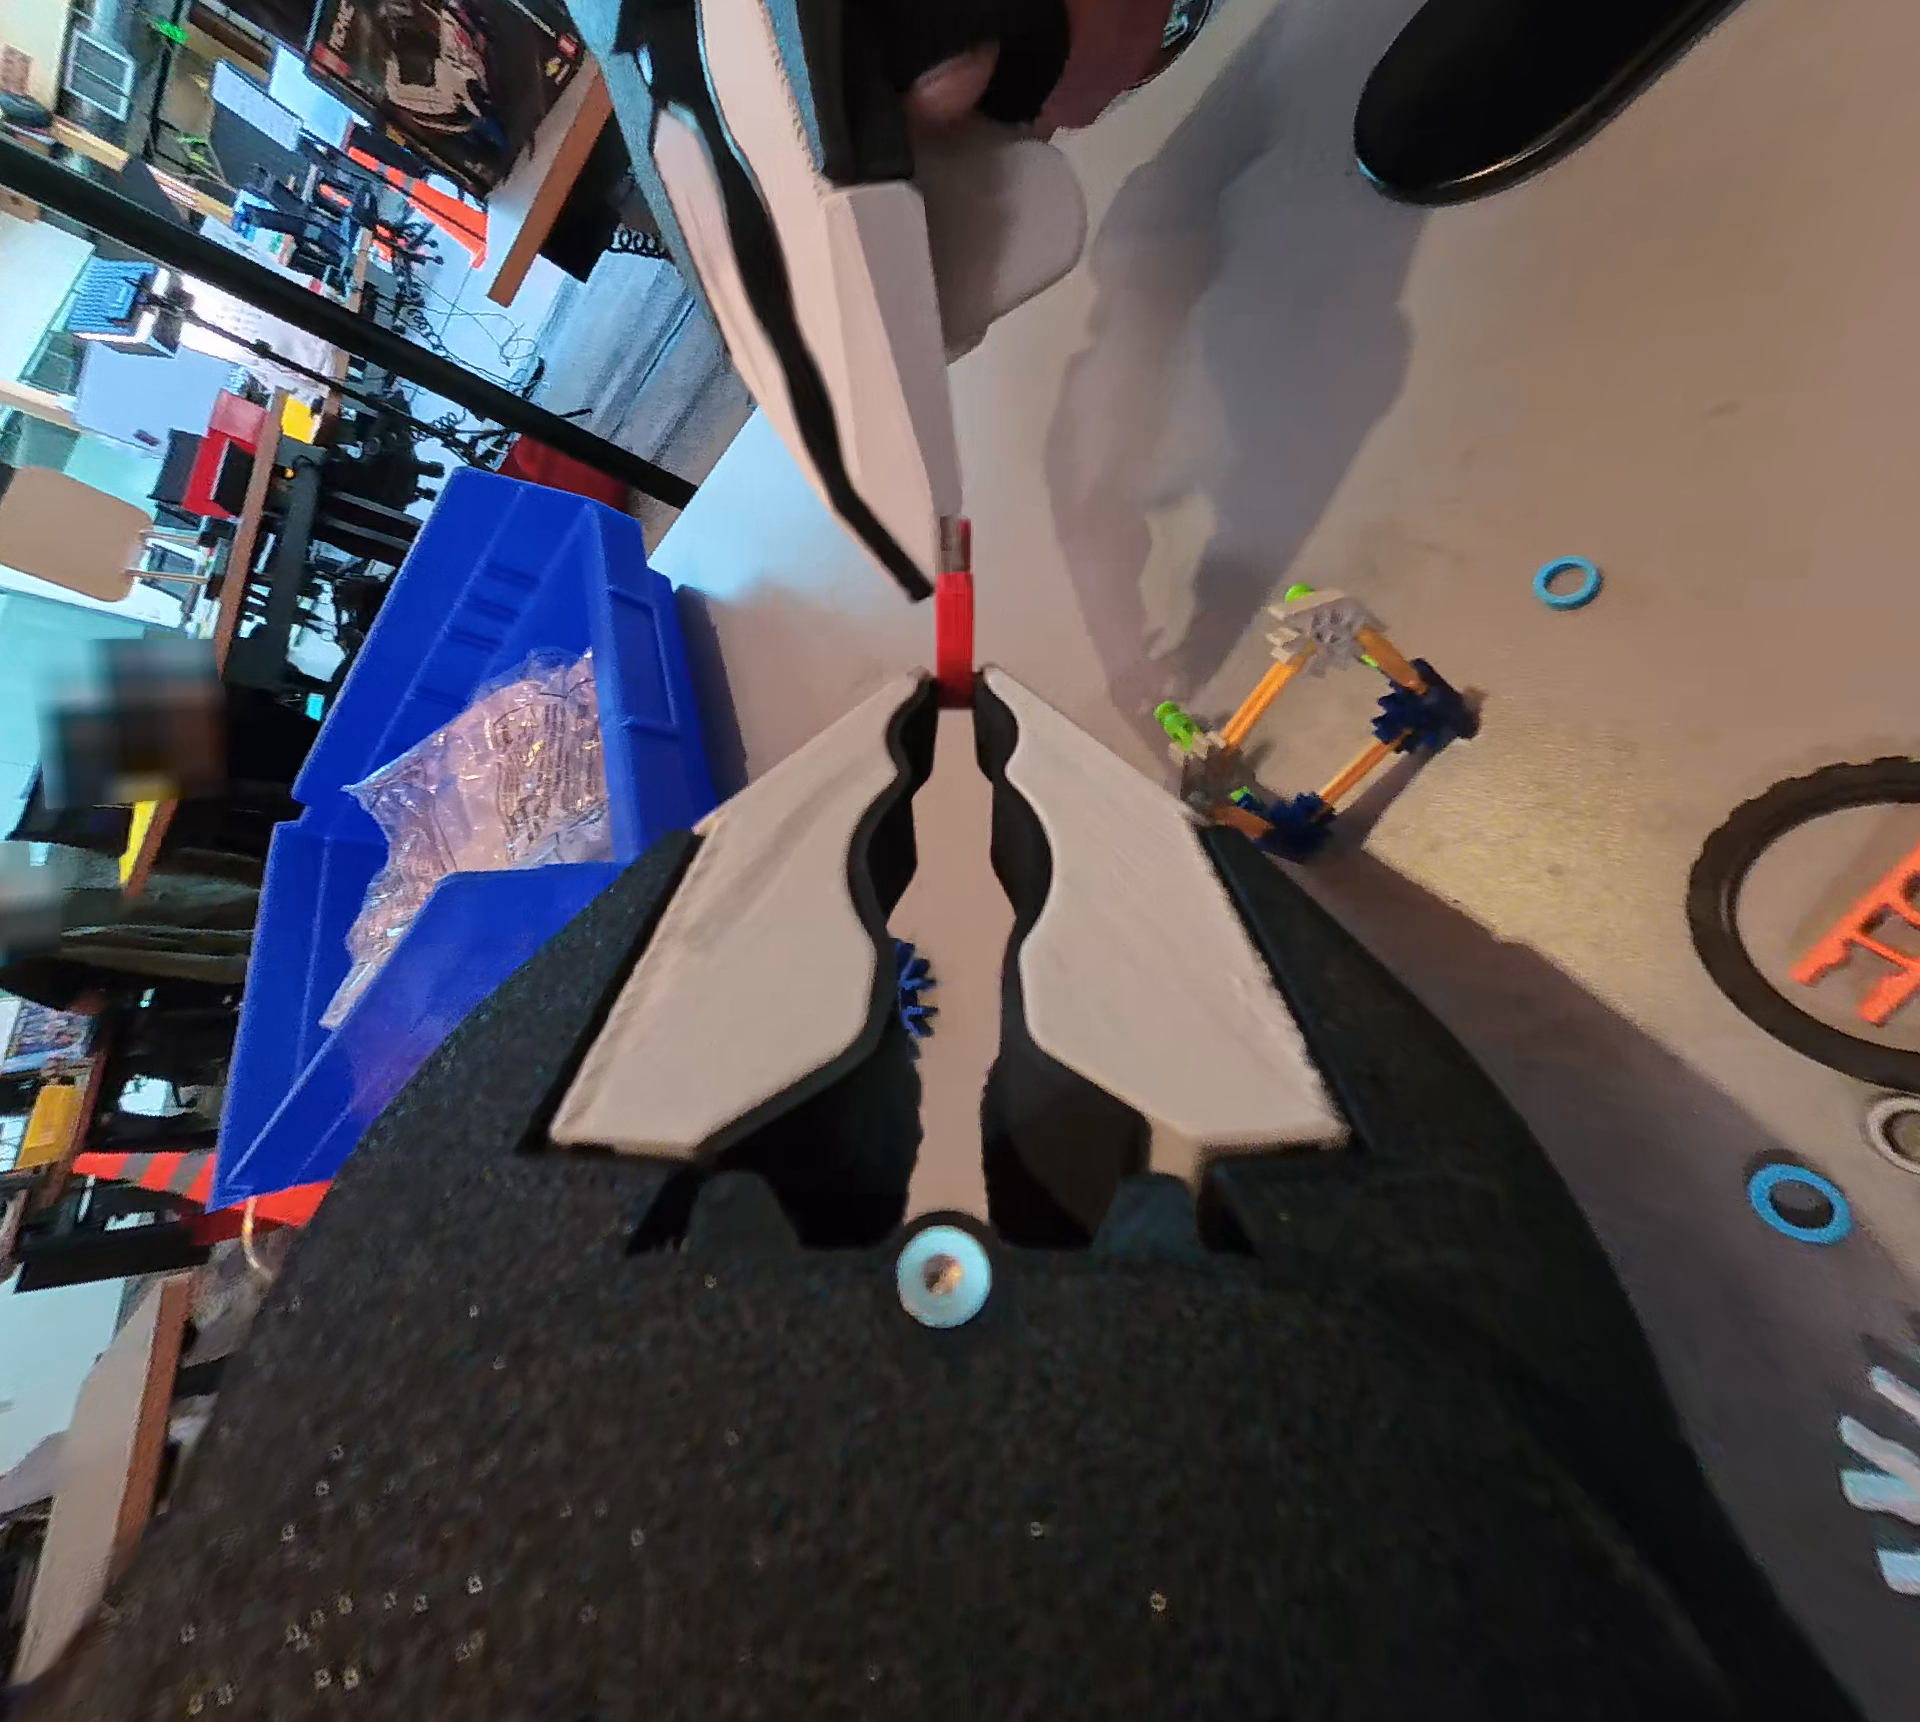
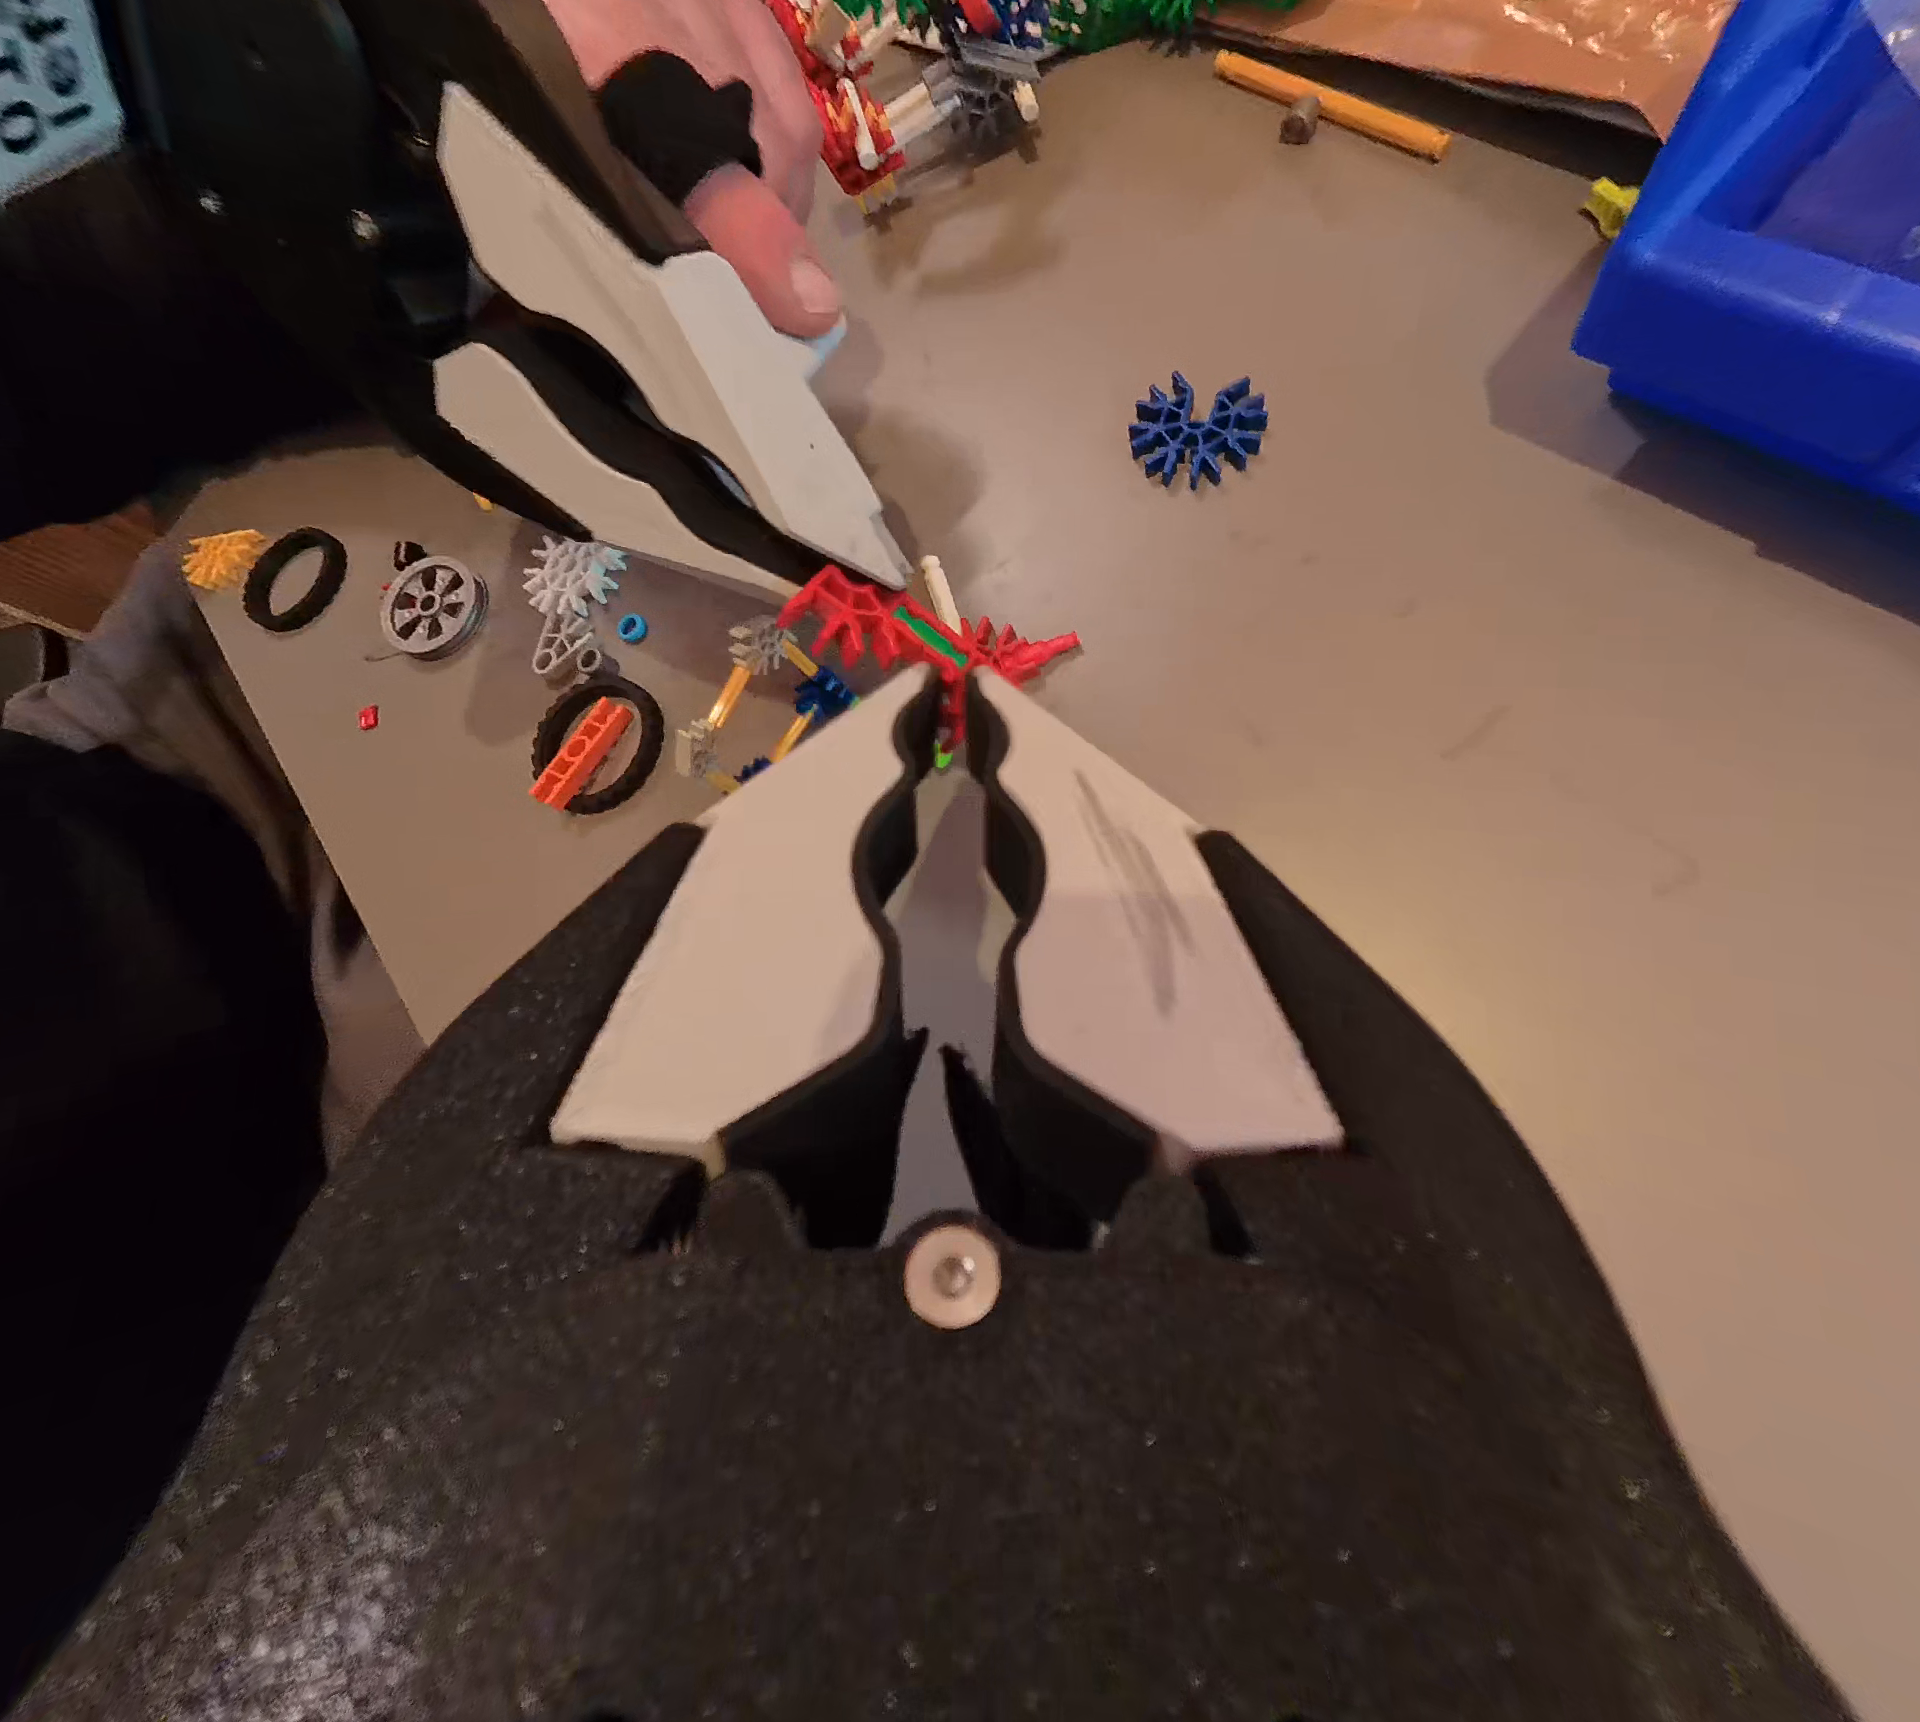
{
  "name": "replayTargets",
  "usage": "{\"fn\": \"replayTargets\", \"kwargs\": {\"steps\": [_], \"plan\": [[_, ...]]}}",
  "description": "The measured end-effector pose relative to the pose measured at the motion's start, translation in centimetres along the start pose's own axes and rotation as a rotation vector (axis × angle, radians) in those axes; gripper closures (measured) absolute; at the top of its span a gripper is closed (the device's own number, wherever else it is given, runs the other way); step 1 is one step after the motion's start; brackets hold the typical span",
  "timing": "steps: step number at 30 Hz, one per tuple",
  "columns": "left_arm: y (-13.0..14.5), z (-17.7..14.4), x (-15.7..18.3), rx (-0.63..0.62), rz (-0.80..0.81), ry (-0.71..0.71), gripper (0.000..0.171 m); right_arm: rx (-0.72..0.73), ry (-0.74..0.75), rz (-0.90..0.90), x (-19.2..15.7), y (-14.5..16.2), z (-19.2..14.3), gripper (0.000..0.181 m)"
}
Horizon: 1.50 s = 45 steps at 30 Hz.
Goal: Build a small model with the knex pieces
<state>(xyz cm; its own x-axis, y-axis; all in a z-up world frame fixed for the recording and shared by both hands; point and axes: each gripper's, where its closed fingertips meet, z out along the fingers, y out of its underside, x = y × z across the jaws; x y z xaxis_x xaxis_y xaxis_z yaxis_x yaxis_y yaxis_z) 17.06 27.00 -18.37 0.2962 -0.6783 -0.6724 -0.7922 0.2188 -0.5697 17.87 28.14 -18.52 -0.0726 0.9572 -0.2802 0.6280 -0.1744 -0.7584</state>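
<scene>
Red connector piece (image 2: 914,633): held above the grey table (image 2: 1351,841), both your grippers on it.
Right gripper (image 2: 951,685): jaws nearly closed, pinching the red piece at its near edge.
Left gripper (image 1: 954,683): jaws nearly closed on the red piece's end; in the right wrist view its tips meet the piece from the left.
Nearby: blue connector (image 2: 1198,431) loose on the table beyond; yellow-rod frame (image 1: 1320,727) just beside; blue bin (image 1: 468,789) to your left.
</scene>
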Motion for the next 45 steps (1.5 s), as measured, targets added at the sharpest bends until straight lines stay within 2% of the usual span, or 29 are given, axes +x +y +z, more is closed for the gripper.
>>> {"fn": "replayTargets", "kwargs": {"steps": [3, 7, 10, 12, 13, 17, 19, 24, 27, 34, 41, 45], "plan": [[0.0, 0.0, -0.4, 0.029, -0.083, -0.001, 0.168, 0.037, 0.011, -0.034, -0.2, -0.5, -0.4, 0.170], [-0.7, -0.8, -0.9, 0.155, -0.294, 0.070, 0.168, 0.089, 0.081, -0.116, -0.2, -0.8, -1.5, 0.153], [-1.7, -1.5, -1.2, 0.277, -0.469, 0.152, 0.168, 0.132, 0.095, -0.182, -0.9, -1.0, -1.8, 0.154], [-2.3, -1.7, -0.9, 0.330, -0.528, 0.209, 0.168, 0.129, 0.097, -0.203, -1.2, -0.9, -1.5, 0.160], [-2.4, -1.6, -0.8, 0.341, -0.539, 0.212, 0.169, 0.130, 0.097, -0.211, -1.4, -0.9, -1.3, 0.168], [-2.0, -1.2, -0.4, 0.324, -0.592, 0.245, 0.167, 0.123, 0.082, -0.204, -1.8, -0.6, -1.1, 0.174], [-0.7, -1.0, 0.0, 0.241, -0.559, 0.250, 0.149, 0.099, 0.103, -0.163, -1.3, 0.2, -1.0, 0.176], [0.8, -2.5, 3.1, 0.161, -0.544, 0.436, 0.140, -0.058, 0.150, -0.120, -0.5, 4.3, 0.2, 0.176], [1.4, -2.1, 4.6, 0.115, -0.493, 0.473, 0.141, -0.122, 0.175, -0.112, -0.2, 5.9, 0.9, 0.176], [1.5, -1.1, 7.1, 0.052, -0.374, 0.500, 0.163, -0.189, 0.195, -0.096, -0.3, 6.9, 2.0, 0.176], [1.1, -1.6, 7.1, 0.052, -0.325, 0.407, 0.164, -0.177, 0.183, -0.052, -0.7, 7.3, 2.4, 0.174], [0.8, -2.0, 6.6, 0.094, -0.339, 0.347, 0.164, -0.157, 0.155, -0.034, -1.0, 7.2, 2.4, 0.171]]}}
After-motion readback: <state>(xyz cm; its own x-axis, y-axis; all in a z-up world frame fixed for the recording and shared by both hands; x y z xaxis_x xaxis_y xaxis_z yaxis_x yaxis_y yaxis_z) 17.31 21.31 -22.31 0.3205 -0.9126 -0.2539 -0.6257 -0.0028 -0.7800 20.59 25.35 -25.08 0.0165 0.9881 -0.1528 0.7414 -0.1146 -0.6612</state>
